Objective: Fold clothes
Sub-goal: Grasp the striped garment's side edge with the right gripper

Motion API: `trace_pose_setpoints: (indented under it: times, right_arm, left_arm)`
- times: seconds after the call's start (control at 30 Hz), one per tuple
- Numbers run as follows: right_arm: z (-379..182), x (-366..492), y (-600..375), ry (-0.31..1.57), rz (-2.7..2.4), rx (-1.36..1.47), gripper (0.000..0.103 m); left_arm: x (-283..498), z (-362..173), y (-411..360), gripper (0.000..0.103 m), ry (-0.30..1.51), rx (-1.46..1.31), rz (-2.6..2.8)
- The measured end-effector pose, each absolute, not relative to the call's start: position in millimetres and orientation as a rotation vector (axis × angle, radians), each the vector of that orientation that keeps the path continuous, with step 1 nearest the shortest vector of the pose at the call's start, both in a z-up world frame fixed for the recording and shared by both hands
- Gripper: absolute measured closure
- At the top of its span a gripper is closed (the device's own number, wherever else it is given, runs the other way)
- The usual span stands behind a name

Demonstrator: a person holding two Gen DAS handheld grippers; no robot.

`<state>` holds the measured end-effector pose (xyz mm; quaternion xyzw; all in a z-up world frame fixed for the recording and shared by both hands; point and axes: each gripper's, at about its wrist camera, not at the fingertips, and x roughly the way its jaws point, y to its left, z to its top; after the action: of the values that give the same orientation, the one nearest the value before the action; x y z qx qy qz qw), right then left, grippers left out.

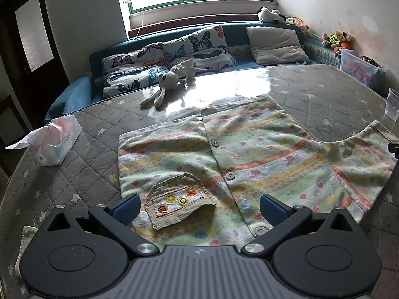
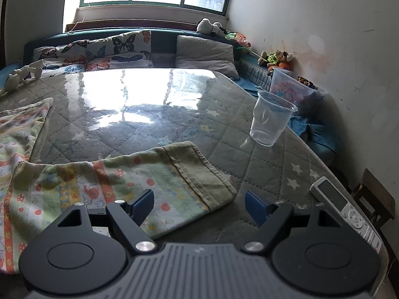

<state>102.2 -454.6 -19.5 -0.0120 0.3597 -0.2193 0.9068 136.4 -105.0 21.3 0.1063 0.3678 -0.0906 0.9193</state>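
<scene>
A child's patterned button-up shirt [image 1: 249, 154] lies spread flat on the table, front up, with a row of snaps and a beige embroidered chest pocket [image 1: 180, 203]. My left gripper [image 1: 199, 205] is open and empty, just above the shirt's near part, its jaws either side of the pocket. The shirt's right sleeve [image 2: 149, 182] stretches out to the right and ends in a beige ribbed cuff [image 2: 202, 174]. My right gripper [image 2: 199, 204] is open and empty above the sleeve end, the cuff between its blue pads [image 2: 143, 204].
The table [image 2: 139, 114] has a grey quilted star cover under glossy plastic. On it: a tissue pack [image 1: 58, 142] at left, a white plush rabbit [image 1: 167, 84], a clear plastic cup [image 2: 270, 119] and a remote control [image 2: 346, 209] at right. A sofa with pillows [image 1: 199, 47] lies beyond.
</scene>
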Motion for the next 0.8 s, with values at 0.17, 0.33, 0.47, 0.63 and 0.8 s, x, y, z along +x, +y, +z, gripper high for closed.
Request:
trace_pose_setpoints:
  times: [0.17,0.33,0.47,0.63,0.8]
  right_arm:
    - [-19,103,-456,0.741,-0.451,-0.022,0.021]
    - [-21,103,-465,0.743,-0.438,0.023,0.021]
    - [-25,99,-485,0.732,-0.400,0.135,0.025]
    - [-32,95,-503,0.727,-0.382,0.202,0.030]
    - [-33,95,-506,0.723,-0.384,0.204,0.044]
  left_arm:
    - [137,20,-106,0.000,0.759,0.220,-0.180]
    - [138,20,-108,0.000,0.758,0.224,-0.179]
    - [140,21,-110,0.000,0.752,0.228,-0.178]
    - [145,20,-118,0.000,0.754,0.234,-0.190]
    - [152,13,-130,0.000,0.775,0.245,-0.207]
